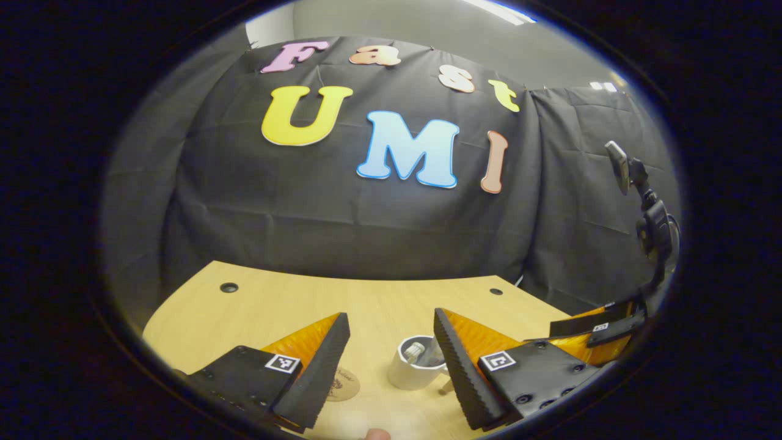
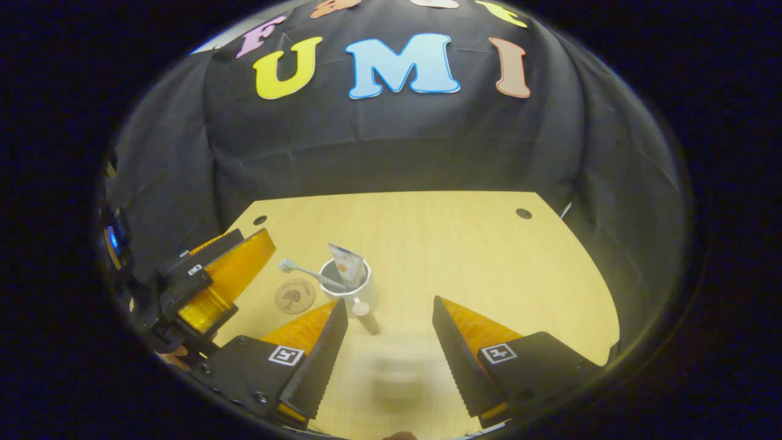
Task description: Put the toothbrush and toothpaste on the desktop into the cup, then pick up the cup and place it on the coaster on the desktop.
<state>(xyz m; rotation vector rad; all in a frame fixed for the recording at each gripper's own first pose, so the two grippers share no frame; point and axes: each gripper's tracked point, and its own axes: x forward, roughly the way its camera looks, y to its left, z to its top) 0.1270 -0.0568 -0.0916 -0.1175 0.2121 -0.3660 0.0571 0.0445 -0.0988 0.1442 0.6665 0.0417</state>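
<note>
Our right gripper (image 2: 390, 342) and left gripper (image 1: 391, 360) both hold their fingers apart, empty. The cup (image 2: 351, 287), toothbrush (image 2: 308, 272) and toothpaste (image 2: 343, 264) inside, stands mid-desk (image 2: 464, 256), beside the coaster (image 2: 294, 296) on its left. We risk tipping it if we grab the handle (image 2: 366, 316) off-centre.

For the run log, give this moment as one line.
toothbrush, toothpaste: in cup | cup: on desk, beside coaster | left gripper, right gripper: open
</note>
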